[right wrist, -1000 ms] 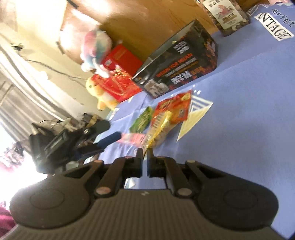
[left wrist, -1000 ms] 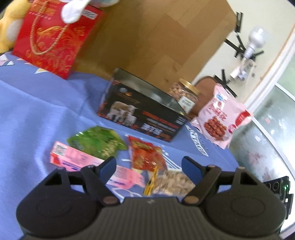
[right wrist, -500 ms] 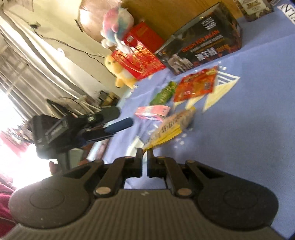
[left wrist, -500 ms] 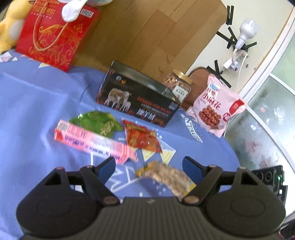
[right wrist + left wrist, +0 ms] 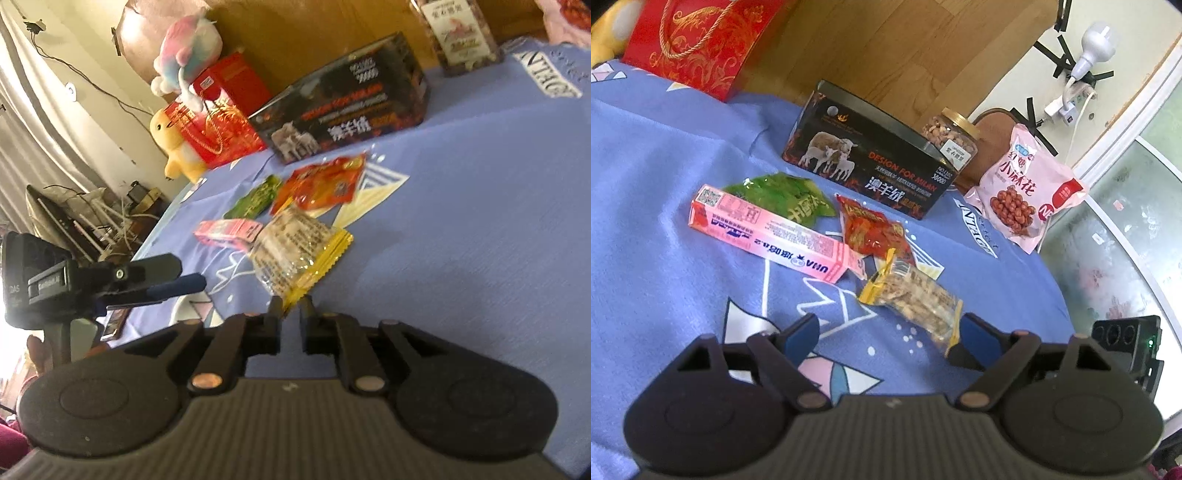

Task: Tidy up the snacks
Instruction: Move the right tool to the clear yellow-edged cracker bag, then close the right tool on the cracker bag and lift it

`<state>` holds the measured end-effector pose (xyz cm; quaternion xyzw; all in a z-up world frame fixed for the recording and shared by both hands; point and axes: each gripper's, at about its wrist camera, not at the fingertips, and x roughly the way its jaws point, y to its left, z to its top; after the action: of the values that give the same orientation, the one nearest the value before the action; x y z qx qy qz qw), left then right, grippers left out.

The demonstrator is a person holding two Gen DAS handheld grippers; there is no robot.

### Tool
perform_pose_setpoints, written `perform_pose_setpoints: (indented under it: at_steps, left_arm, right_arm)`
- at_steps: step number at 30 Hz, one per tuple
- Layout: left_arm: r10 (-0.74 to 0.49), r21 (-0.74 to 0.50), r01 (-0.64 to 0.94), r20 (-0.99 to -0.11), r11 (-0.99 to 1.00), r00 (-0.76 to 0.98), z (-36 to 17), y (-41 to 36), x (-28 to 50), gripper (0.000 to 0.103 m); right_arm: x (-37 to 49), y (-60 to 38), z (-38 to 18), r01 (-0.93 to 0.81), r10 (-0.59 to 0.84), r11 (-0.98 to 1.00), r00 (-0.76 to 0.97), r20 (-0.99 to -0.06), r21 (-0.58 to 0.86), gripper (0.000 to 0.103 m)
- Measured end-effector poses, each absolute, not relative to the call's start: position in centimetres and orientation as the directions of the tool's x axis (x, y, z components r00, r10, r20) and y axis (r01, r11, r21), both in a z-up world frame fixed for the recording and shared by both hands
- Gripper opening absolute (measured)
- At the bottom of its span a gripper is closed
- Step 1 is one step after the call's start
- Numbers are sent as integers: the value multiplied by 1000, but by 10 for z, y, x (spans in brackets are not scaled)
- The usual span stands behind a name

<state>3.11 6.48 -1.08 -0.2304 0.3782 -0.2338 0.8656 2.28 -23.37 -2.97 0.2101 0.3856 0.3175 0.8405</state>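
On the bench (image 5: 665, 155), under a blue patterned cloth, 4 small snacks lie in a loose cluster: 1 green packet (image 5: 783, 197), 1 long pink box (image 5: 768, 232), 1 red packet (image 5: 873, 232) and 1 clear, yellow-edged packet of nuts (image 5: 916, 299). The pink box overlaps the green packet, and its far end touches the red packet. The nut packet lies with 1 end against the red packet.

Behind them stands 1 black carton (image 5: 866, 168) printed with sheep, open at the top. Just beyond it are 1 jar of nuts (image 5: 951, 134) with a gold lid and 1 pink bag (image 5: 1025, 190) leaning near the bench edge. At the far left sits 1 red gift bag (image 5: 698, 40). The right wrist view shows 2 plush toys beside that bag: 1 yellow (image 5: 173, 142) and 1 pastel one (image 5: 188, 51) on top.

The left gripper (image 5: 890, 332) hangs low over the cloth, its jaws spread wide after widening just now. Nothing is pinched; the near end of the nut packet lies in front of its right finger (image 5: 975, 334), and whether they touch is unclear.

The right gripper (image 5: 290, 308) has just parted its jaws to a narrow gap. The yellow corner of the nut packet (image 5: 295, 251) sits at that gap, not squeezed.
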Motion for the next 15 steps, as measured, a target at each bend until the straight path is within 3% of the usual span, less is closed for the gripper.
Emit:
perform_pose_setpoints:
  at_steps: [2,15]
  left_arm:
    - [-581,-582,223,-550,782,600,-13,66,32,87]
    - [-590,-610,202,-544,766,596,-20,75,41,87]
  right_arm:
    - [23,-234,-28,-369,681,722,529,-507,585,36]
    - [39,-214,-24,-391,634,770,565,-528,505,36]
